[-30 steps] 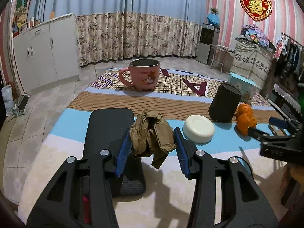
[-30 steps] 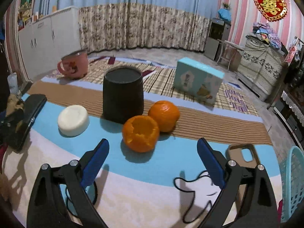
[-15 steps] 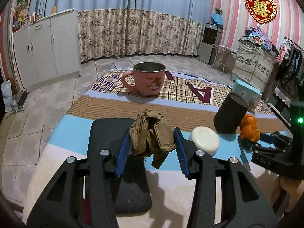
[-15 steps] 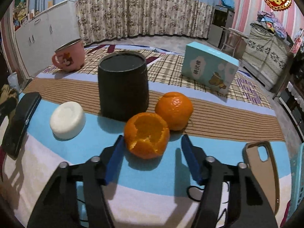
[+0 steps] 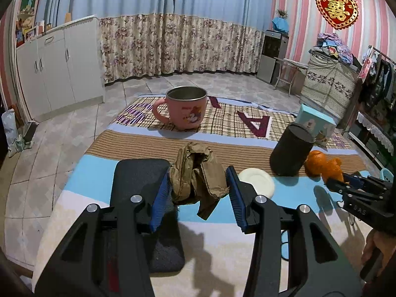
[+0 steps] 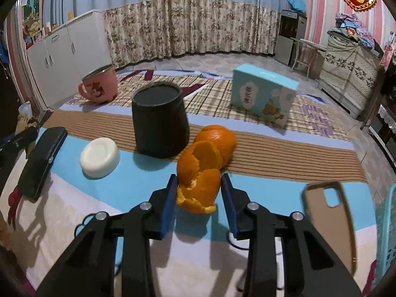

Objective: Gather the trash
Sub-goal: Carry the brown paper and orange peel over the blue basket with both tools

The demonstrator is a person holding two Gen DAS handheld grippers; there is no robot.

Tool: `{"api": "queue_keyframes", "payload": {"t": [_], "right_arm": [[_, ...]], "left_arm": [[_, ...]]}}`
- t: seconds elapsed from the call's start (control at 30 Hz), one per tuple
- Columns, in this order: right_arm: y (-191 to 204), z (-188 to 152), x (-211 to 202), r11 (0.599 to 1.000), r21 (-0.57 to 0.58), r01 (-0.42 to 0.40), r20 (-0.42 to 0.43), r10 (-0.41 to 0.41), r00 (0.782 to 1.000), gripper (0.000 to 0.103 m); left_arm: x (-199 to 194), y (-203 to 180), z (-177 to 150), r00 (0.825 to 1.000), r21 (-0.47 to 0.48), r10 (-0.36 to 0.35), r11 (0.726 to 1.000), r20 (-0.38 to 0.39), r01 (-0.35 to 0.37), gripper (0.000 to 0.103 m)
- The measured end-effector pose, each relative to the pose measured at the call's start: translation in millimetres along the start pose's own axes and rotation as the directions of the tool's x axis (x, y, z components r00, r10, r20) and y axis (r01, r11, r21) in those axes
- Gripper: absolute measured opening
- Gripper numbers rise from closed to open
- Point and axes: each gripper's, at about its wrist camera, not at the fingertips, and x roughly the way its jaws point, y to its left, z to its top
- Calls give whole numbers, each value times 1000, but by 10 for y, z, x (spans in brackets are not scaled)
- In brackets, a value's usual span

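Tongs, both loaded: left tongs (image 5: 198,193) pinch crumpled brown paper (image 5: 198,175) above the table (image 6: 138,188); right tongs (image 6: 199,198) pinch orange peel (image 6: 199,180). Thin peel may tear and drop; whole orange (image 6: 217,136) touches it.

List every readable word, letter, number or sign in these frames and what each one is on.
"A": dark red letter on the plaid mat.
"囍": gold sign on the red heart wall ornament.
"BAS": on the right gripper body, partly hidden.
Blue box: characters too blurred.
Pink mug: no legible text.
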Motion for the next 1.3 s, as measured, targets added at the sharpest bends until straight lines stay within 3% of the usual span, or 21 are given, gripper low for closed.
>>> {"api": "queue_keyframes", "payload": {"t": [0.33, 0.67, 1.3], "right_arm": [[-522, -53, -541, 999, 3, 35, 58, -36, 998, 36], [-1121, -139, -1034, 996, 41, 78, 98, -82, 992, 36], [-2034, -496, -1444, 983, 132, 127, 116, -142, 983, 36]], "left_arm": [[-292, -418, 32, 999, 39, -42, 998, 27, 40, 44], [-552, -1041, 23, 991, 72, -127, 990, 34, 125, 44], [-759, -2074, -162, 979, 171, -203, 964, -7, 201, 44]]}}
